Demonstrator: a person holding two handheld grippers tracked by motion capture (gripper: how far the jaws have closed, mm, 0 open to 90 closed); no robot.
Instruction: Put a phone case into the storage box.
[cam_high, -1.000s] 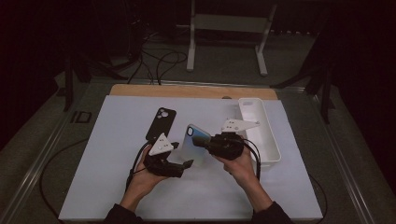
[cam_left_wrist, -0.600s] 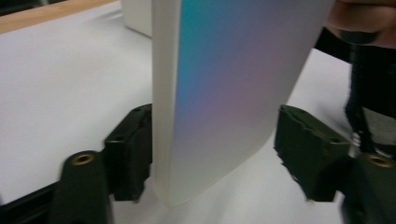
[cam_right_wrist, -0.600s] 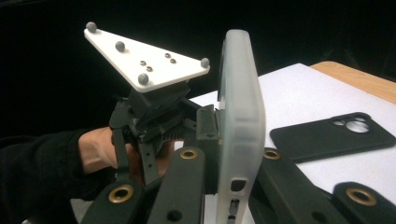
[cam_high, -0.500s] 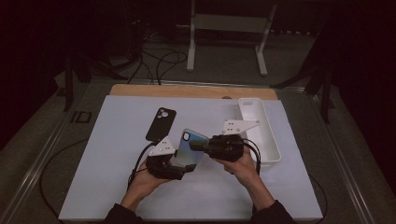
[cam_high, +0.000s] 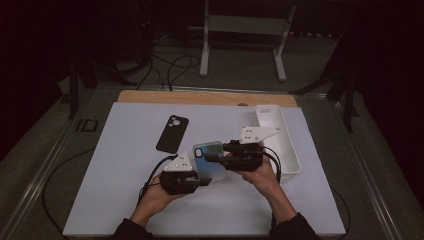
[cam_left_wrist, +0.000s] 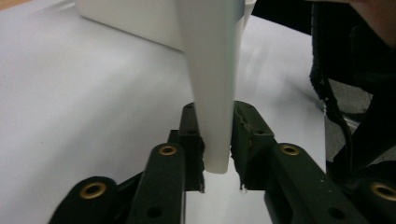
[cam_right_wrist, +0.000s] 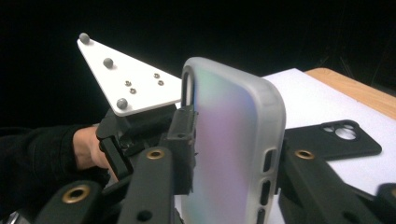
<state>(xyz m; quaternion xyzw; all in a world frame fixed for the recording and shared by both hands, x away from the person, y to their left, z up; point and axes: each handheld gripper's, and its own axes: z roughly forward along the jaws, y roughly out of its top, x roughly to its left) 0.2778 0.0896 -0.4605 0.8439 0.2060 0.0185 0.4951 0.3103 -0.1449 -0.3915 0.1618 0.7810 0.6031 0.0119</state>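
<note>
holding the frosted phone case above mid-table, my left gripper is just closing on its six o'clock edge while my right gripper, at three o'clock, is just opening. it is looking light, flexible and slippery; edges are offering the firmest purchase.
</note>
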